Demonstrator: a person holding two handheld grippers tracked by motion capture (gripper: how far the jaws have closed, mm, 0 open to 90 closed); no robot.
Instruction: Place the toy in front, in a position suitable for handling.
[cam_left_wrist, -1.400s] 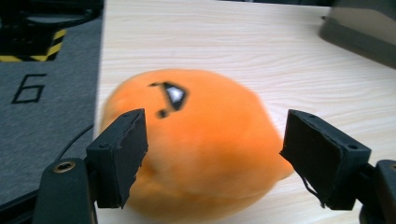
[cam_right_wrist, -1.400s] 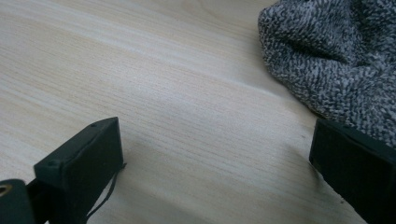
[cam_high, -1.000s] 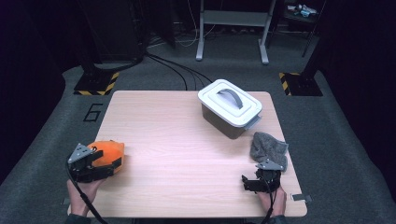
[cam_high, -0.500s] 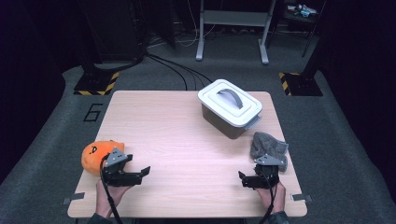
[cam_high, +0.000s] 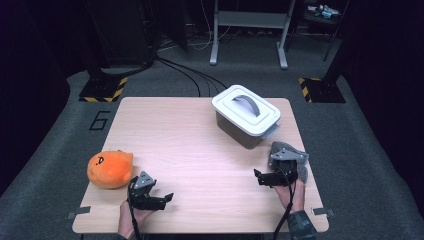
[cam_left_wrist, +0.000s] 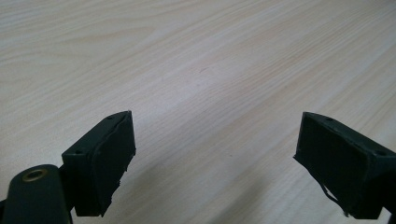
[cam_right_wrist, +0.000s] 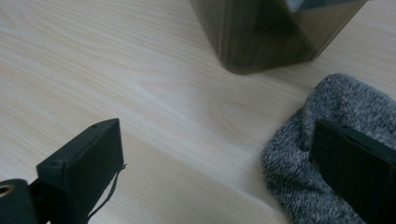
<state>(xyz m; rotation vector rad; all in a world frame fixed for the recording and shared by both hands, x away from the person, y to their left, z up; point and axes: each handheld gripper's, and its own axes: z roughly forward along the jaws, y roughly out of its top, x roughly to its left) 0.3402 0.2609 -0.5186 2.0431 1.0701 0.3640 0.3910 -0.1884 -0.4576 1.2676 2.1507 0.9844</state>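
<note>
1. The left gripper (cam_high: 162, 198) sits low over the near left part of the wooden table (cam_high: 190, 145). Its jaws are spread wide and hold nothing; in the left gripper view there is bare wood grain between them.
2. The orange plush toy (cam_high: 109, 169) lies on the table just beside the left gripper, on its left, apart from the jaws.
3. The right gripper (cam_high: 261, 177) sits low over the near right part of the table. Its jaws are spread wide and grip nothing.
4. The grey knitted sock (cam_right_wrist: 327, 135) lies at the right edge of the table, against the right gripper's right-hand jaw in the right gripper view.
5. The lidded container (cam_high: 246, 115), white lid with a grey handle, stands beyond the sock, near it.
</note>
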